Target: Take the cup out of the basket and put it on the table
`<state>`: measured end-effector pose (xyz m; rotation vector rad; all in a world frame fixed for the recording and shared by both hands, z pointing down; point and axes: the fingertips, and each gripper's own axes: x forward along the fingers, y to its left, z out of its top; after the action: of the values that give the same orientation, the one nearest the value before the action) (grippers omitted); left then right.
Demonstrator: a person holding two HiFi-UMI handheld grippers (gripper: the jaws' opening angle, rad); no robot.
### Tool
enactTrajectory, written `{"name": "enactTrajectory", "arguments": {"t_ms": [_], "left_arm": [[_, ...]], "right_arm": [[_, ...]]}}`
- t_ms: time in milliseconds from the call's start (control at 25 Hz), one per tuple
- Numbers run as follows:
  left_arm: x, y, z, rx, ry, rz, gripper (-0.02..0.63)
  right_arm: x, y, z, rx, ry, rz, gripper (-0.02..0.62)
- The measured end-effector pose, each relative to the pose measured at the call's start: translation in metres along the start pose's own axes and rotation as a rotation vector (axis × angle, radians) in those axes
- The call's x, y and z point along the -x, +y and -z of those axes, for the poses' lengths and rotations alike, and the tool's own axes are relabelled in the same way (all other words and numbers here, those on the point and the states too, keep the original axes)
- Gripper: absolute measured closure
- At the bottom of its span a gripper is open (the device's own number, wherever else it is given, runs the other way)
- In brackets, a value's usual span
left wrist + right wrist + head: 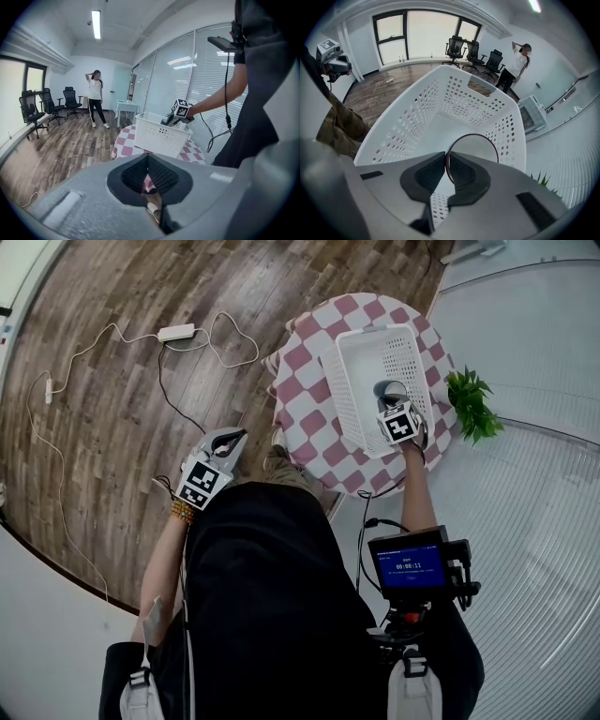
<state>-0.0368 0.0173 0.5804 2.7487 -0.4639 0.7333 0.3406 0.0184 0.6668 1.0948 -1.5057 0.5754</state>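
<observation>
A white perforated basket stands on a small round table with a red-and-white checked cloth. Inside it, at the near end, is the cup, grey with a thin dark rim. My right gripper reaches steeply down into the basket and is shut on the cup's rim, one pad inside and one outside. My left gripper hangs left of the table over the wooden floor, its pads together with nothing between them.
A green plant stands right of the table by the glass wall. Cables and a white power adapter lie on the floor to the left. Farther off a person stands near office chairs.
</observation>
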Motion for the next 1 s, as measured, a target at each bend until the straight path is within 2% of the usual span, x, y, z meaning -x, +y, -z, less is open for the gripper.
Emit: {"name": "enactTrajectory", "arguments": {"t_ms": [1000], "left_arm": [[0.000, 0.002, 0.009, -0.028, 0.016, 0.068, 0.603]], "right_arm": [[0.059, 0.013, -0.018, 0.003, -0.079, 0.090, 0.558]]}}
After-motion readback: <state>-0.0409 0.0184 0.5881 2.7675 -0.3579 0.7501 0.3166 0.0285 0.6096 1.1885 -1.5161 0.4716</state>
